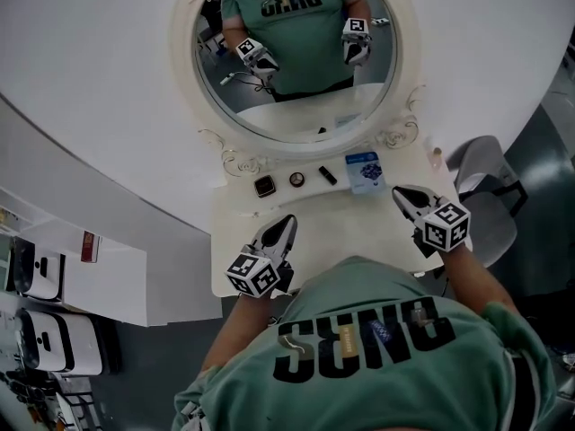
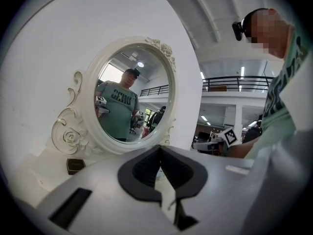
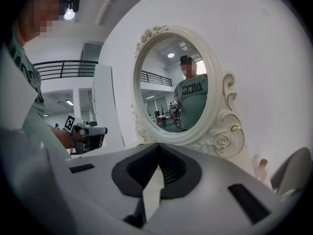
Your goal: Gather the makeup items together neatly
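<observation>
**Makeup lined up under the mirror, both grippers shut and empty**

A person in a green T-shirt stands at a white counter (image 1: pixel 346 227) with a two-fingered gripper in each hand. An ornate oval mirror (image 1: pixel 292 106) reflects the person back.

The left gripper (image 1: pixel 286 222) hangs over the front left of the counter. Its fingers are pressed fully together with nothing between them. The right gripper (image 1: pixel 401 190) sits over the right side of the counter, its fingers likewise closed tight on nothing.

Four makeup items lie in a loose row along the back of the counter, just below the mirror's scrolled frame, each a little apart from its neighbour:
- a dark square compact (image 1: pixel 264 186) at the left end
- a small round compact (image 1: pixel 296 179)
- a black tube (image 1: pixel 328 175) lying at a slant
- a blue-and-white box (image 1: pixel 364 171) at the right end, near the right gripper's tips but not touching them

A small bottle (image 1: pixel 437 156) stands well apart from the row at the counter's far right edge, close to a grey chair (image 1: pixel 481 173). Whether either gripper touches the counter cannot be told.
</observation>
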